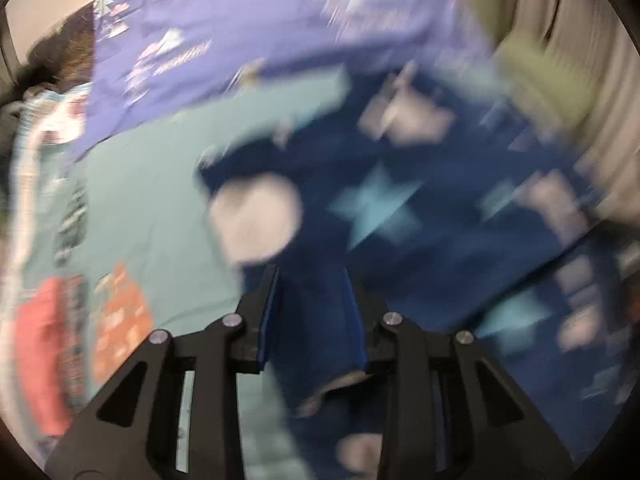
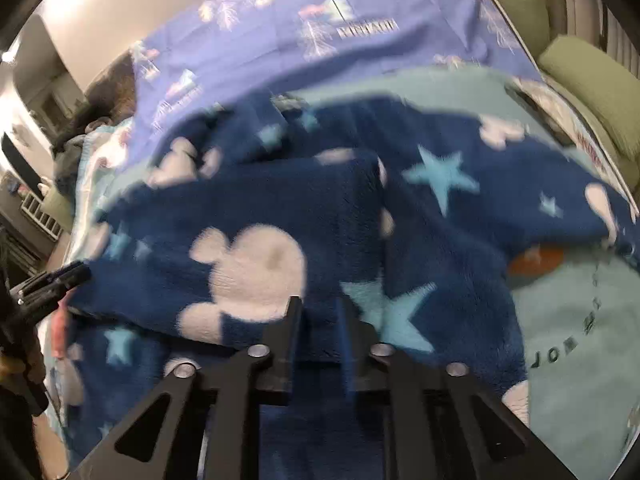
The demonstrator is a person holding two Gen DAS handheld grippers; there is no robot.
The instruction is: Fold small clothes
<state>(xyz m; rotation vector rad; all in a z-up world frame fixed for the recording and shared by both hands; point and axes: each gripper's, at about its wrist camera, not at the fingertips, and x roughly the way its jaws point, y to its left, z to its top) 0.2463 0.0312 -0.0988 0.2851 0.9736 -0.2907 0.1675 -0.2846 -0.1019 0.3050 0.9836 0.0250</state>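
Note:
A dark blue fleece garment [image 2: 340, 208] with light blue stars and white mouse-head shapes is held up over a teal blanket [image 2: 580, 340]. My right gripper [image 2: 320, 308] is shut on its near edge. My left gripper [image 1: 314, 280] is shut on another part of the same garment [image 1: 400, 208], with cloth bunched between the fingers. The left wrist view is badly blurred. The left gripper also shows at the left edge of the right wrist view [image 2: 60, 280], at the garment's left end.
A purple printed sheet [image 2: 320, 32] lies behind the blanket [image 1: 152, 208]. Green cushions [image 2: 592, 80] sit at the right. Red and orange prints [image 1: 120, 320] mark the blanket at the left. A dark heap [image 2: 100, 108] lies at the far left.

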